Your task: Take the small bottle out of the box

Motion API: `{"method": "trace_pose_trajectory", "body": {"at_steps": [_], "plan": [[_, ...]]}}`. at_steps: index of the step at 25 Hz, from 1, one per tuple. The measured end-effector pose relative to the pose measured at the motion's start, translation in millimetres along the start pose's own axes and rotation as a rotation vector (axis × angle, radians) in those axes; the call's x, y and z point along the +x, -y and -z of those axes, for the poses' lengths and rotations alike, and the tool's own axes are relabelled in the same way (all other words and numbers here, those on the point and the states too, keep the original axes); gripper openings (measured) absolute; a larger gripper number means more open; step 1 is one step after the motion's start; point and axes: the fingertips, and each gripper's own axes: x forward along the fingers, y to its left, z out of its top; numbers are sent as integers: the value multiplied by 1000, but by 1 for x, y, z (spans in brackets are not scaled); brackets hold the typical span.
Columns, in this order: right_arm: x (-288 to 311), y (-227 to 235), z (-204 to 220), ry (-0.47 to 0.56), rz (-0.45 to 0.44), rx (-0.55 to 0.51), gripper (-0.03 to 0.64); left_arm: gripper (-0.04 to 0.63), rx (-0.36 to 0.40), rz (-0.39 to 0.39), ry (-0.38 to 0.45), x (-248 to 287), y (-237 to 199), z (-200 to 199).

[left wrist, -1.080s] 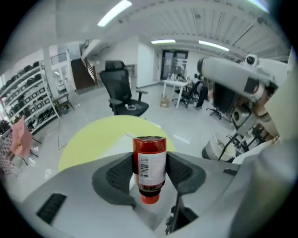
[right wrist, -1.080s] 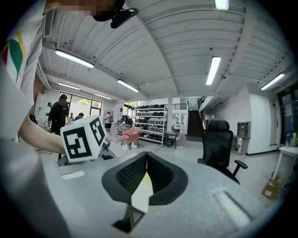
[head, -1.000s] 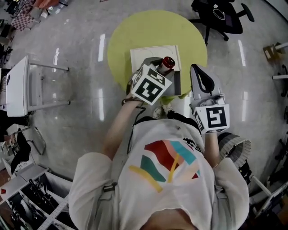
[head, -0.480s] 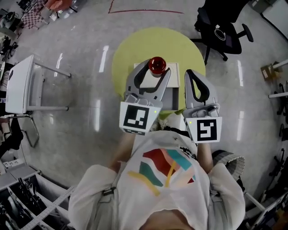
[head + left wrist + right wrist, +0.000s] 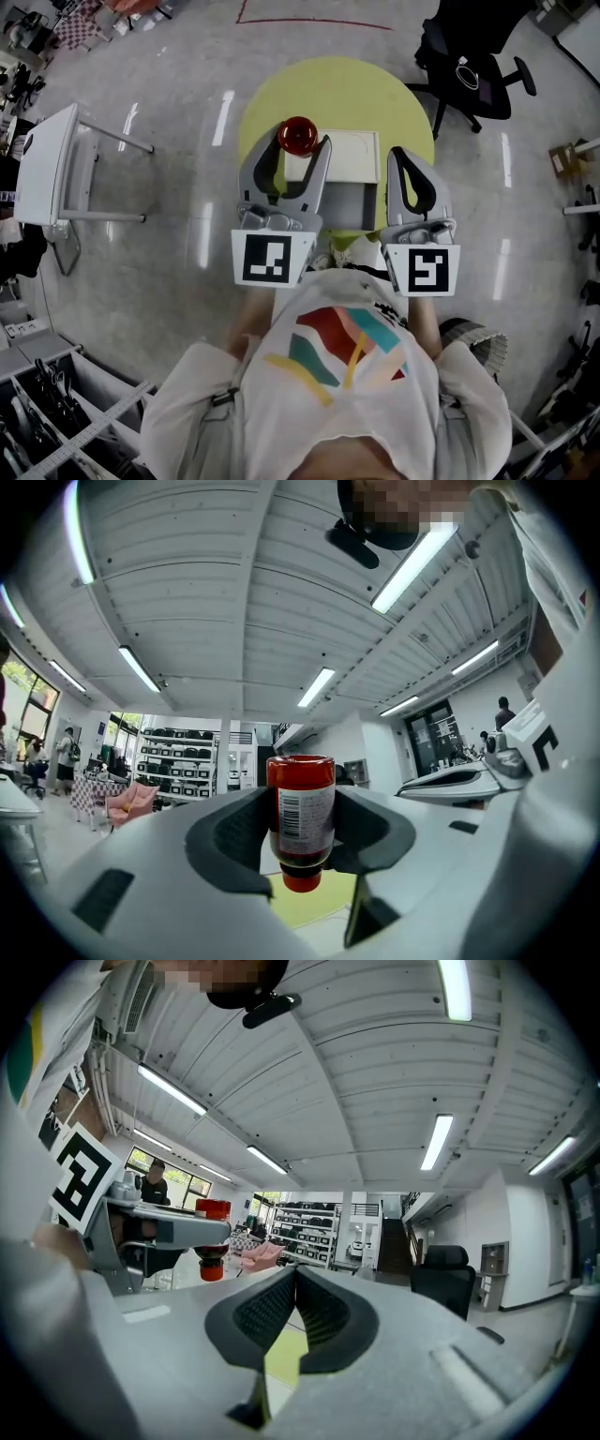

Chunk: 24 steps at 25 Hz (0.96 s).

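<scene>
Looking first at the small bottle (image 5: 301,822): red, with a white label, being squeezed on both sides by the jaws of the left gripper (image 5: 292,148). Hanging up in the air over the left part of the round yellow table (image 5: 337,89), just beside the far left corner of the white box (image 5: 349,152). Not sitting inside the box, judging from the head view.

Holding the right gripper (image 5: 413,169) by the right edge of the box, jaws pressed together with nothing between them.

Looking nearly done: bottle lifted out and clear. Probably only needing a spot to put it down.

Hiding the near edge of the table and the near part of the box under the two grippers. Making the tiny print on the label too small to read.
</scene>
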Motion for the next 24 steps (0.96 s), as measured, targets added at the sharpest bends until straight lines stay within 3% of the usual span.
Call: {"method": "trace_pose_trajectory", "body": {"at_steps": [24], "plan": [[5, 5, -1, 11, 7, 11, 2, 213, 15, -37, 6, -2, -9, -8]]}}
